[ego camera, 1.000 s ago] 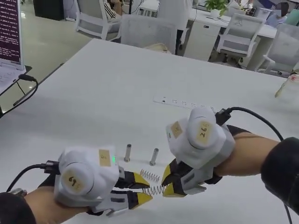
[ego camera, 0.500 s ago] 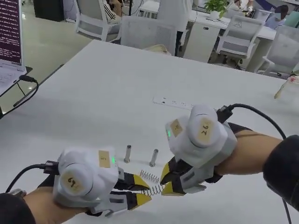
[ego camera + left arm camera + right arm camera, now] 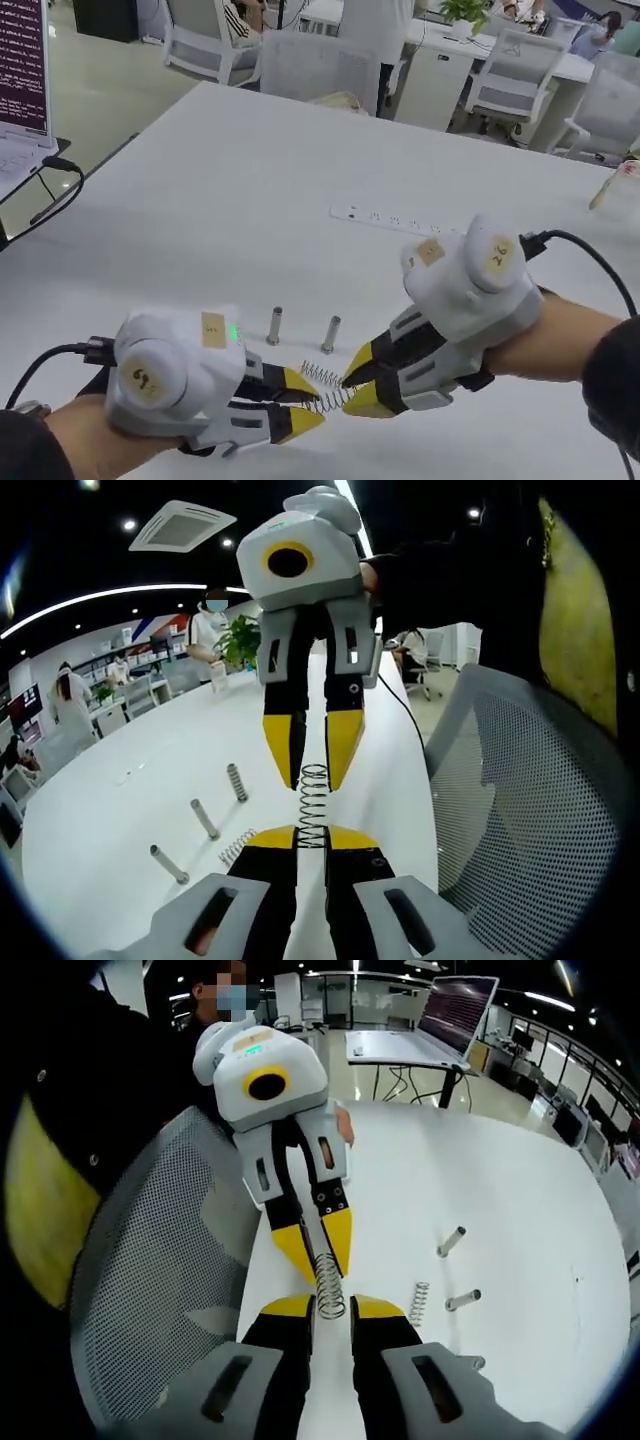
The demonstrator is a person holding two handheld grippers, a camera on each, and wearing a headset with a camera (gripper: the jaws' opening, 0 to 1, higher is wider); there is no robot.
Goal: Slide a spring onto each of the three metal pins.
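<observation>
A short spring (image 3: 330,402) hangs just above the white table (image 3: 230,200) between my two grippers. My left gripper (image 3: 305,402) is shut on its near end (image 3: 312,815). Facing it, my right gripper (image 3: 358,385) pinches the other end (image 3: 330,1295). A second spring (image 3: 320,375) lies loose on the table just behind them. Two bare metal pins (image 3: 274,325) (image 3: 330,333) stand upright beyond it. In the left gripper view a third pin (image 3: 236,782) farther off looks ribbed, as if coils wrap it.
A white power strip (image 3: 395,222) lies mid-table beyond the pins. A laptop (image 3: 20,70) and a black cable (image 3: 50,190) sit off the table's left edge. Office chairs (image 3: 310,65) stand at the far edge, and a mesh chair back (image 3: 540,810) is close behind me.
My right gripper has swung to the right and turned, so its jaws now point left along the spring. The left gripper has barely moved and the spring stays between them.
</observation>
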